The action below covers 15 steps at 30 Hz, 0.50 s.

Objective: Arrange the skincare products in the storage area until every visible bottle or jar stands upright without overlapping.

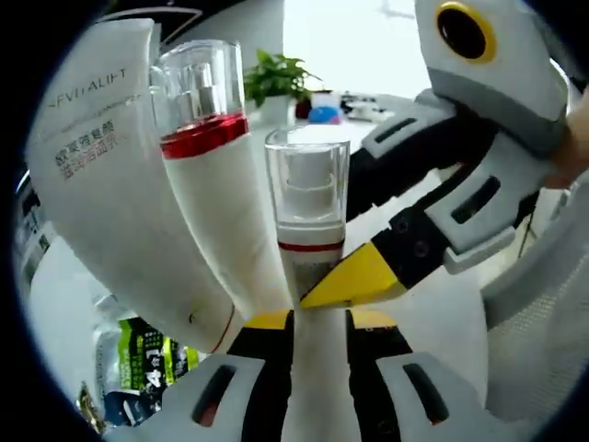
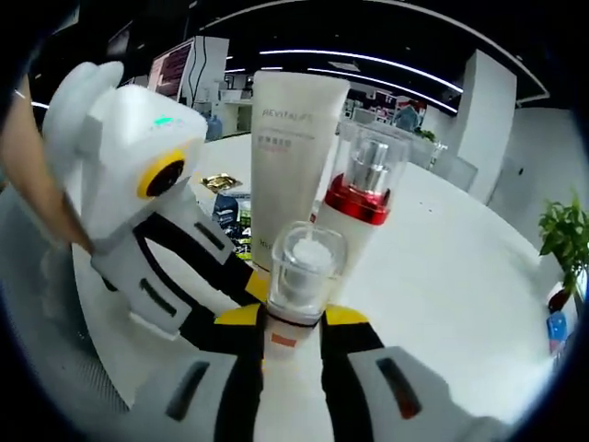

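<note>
Tube (image 2: 291, 157) label reads "REVITALIFT"; both jaws clamp small pump bottle (image 1: 309, 226).

Lettering we can read on the skincare products

On the white tube (image 1: 101, 175) in the left gripper view we read grey capitals "REVITALIFT", first letter cut off, with red-brown Chinese characters beneath, too blurred for us to make out; the same tube (image 2: 293, 157) in the right gripper view carries the faint "REVITALIFT" near its top. On the green and black packet (image 1: 147, 354) behind the bottles we see large white figures, perhaps "L4", though we cannot be sure
</note>
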Available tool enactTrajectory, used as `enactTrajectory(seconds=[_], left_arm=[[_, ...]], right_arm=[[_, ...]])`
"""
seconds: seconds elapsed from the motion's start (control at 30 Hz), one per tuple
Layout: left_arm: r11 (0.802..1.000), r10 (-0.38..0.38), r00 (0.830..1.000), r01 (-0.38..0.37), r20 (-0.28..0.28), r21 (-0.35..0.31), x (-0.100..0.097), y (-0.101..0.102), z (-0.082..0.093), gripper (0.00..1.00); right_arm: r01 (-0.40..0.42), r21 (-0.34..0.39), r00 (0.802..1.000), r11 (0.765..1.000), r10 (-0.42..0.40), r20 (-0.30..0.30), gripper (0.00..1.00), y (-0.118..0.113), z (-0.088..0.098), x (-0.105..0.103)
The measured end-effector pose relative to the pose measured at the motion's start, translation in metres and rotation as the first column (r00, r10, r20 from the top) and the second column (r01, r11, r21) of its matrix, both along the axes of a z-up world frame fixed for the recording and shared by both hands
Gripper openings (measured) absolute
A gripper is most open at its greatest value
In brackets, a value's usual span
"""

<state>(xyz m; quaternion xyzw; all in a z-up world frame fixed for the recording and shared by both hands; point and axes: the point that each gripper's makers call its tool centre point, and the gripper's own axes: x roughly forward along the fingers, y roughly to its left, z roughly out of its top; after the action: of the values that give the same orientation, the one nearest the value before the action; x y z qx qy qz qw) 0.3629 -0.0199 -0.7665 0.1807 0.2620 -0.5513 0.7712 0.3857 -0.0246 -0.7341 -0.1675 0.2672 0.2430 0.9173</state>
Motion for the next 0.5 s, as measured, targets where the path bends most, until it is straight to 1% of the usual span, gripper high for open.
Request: enactTrajectory(seconds=[0.1, 0.2, 0.33, 0.5], left_arm=[[1.000, 0.007, 1.000, -0.007, 0.000, 0.005, -0.002, 0.006, 0.000, 0.17], [1.000, 0.015, 1.000, -0.015, -0.001, 0.006, -0.002, 0.010, 0.001, 0.17], [1.000, 0.029, 1.000, -0.029, 0.001, 0.006, 0.001, 0.015, 0.002, 0.17], [0.999, 0.038, 0.999, -0.038, 0.004, 0.005, 0.003, 0.019, 0.004, 0.18]], right_arm=[[0.067, 0.016, 0.998, 0.998, -0.067, -0.005, 0.22, -0.004, -0.001, 0.001], [0.158, 0.054, 0.987, 0.986, -0.158, -0.007, 0.22, -0.007, -0.003, 0.002], [0.198, 0.064, 0.980, 0.978, -0.198, -0.003, 0.22, -0.006, -0.005, 0.005], [0.200, 0.053, 0.980, 0.978, -0.200, 0.007, 0.22, -0.004, -0.004, 0.005]])
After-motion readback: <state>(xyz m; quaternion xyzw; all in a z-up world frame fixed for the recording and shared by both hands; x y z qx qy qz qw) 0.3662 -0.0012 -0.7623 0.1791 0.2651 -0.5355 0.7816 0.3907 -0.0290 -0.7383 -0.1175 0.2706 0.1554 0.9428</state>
